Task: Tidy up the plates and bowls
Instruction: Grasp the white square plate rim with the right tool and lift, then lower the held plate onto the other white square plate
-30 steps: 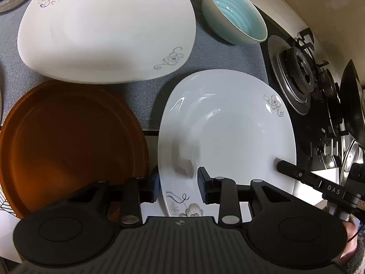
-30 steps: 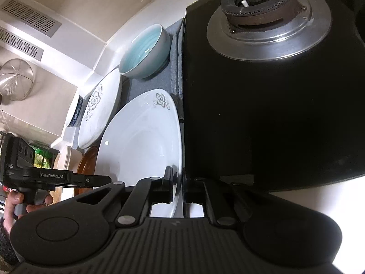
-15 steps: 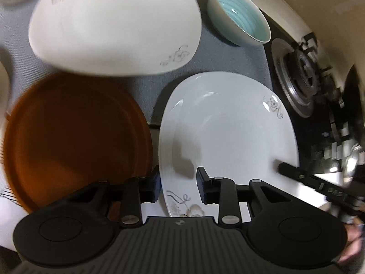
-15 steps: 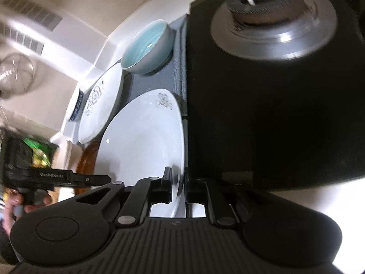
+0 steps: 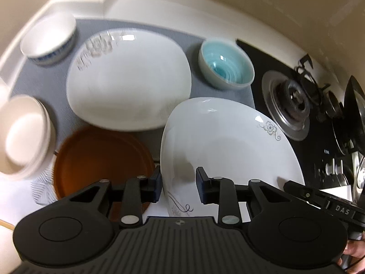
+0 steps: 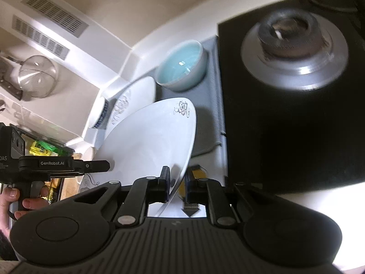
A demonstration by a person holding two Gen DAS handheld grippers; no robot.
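A white flower-patterned plate (image 5: 228,141) is lifted off the counter, tilted. My left gripper (image 5: 179,185) holds its near rim between its fingers. My right gripper (image 6: 178,185) grips the plate's (image 6: 148,141) opposite rim. A larger white flowered plate (image 5: 127,84) lies on the grey mat (image 5: 200,89). An orange-brown plate (image 5: 100,162) lies to the lower left. A light blue bowl (image 5: 227,64) stands at the mat's back right; it also shows in the right wrist view (image 6: 182,66). A blue-patterned white bowl (image 5: 49,40) stands at the back left.
A stack of cream bowls (image 5: 22,134) is at the left edge. A black gas hob (image 6: 294,114) with a burner (image 5: 292,98) lies to the right, with pans (image 5: 355,114) beyond. A wire strainer (image 6: 37,78) hangs on the wall.
Both grippers have raised the white plate off the counter and tilted it. The views pulled back and up, so more of the mat and bowls shows.
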